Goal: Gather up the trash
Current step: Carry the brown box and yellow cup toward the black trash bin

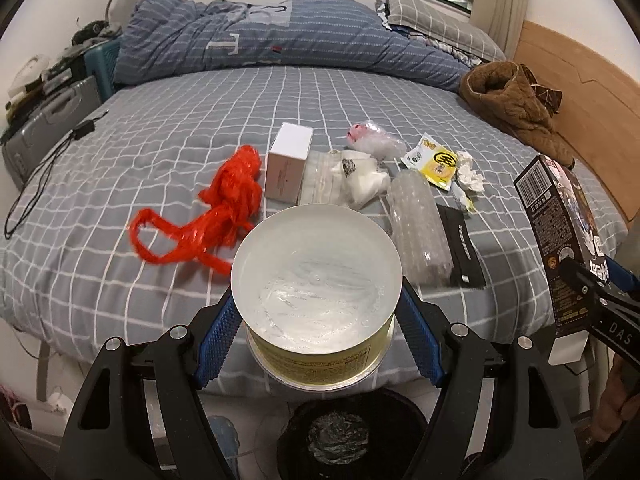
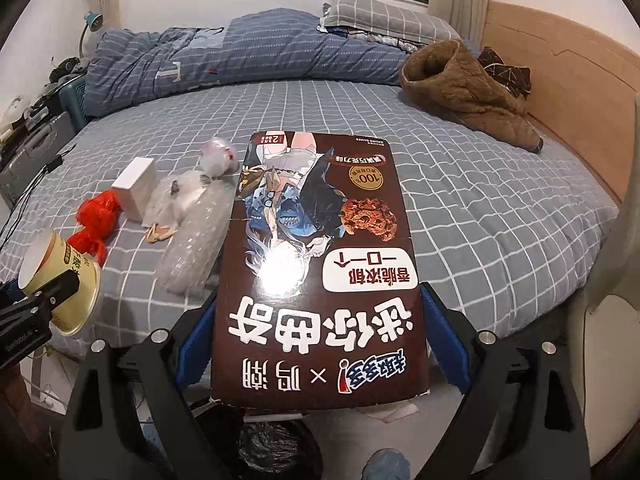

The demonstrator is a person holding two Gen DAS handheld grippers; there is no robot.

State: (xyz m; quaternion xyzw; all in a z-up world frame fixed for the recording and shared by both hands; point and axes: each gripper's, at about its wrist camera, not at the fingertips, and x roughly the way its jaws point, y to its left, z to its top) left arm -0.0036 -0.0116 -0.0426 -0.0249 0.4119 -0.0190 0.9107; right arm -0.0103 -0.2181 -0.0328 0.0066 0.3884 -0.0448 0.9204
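**Mei:** Left wrist view first: the round yellow paper cup with the white inside (image 1: 316,280) sits between the blue pads of the left gripper (image 1: 316,320), jaws partly spread and clamped on its sides, mouth tipped toward the camera. Right under it, at the bottom edge, is the black bin lined with a dark plastic bag (image 1: 340,436).

**Jon:** So the bin lies below and slightly nearer than the cup. And the other hand?

**Mei:** The right gripper (image 2: 320,340) has its jaws spread wide on the long sides of the flat brown cardboard cookie box (image 2: 320,264). The box's long axis runs straight away from the gripper, out over the grey checked bedsheet (image 2: 500,220). The same bin shows beneath its near end.

**Jon:** Which is closer to dropping?

**Mei:** My guess is the cup; it hangs almost over the bin's mouth. The box's far end overhangs the bed, so it likely needs pulling back or tipping down.

**Jon:** And what's left?

**Mei:** The crumpled red plastic bag (image 1: 208,216), small white carton (image 1: 290,162), clear bubble-wrap roll (image 1: 420,232) and yellow sachet (image 1: 438,164) all lie on the bed, well beyond both grippers.
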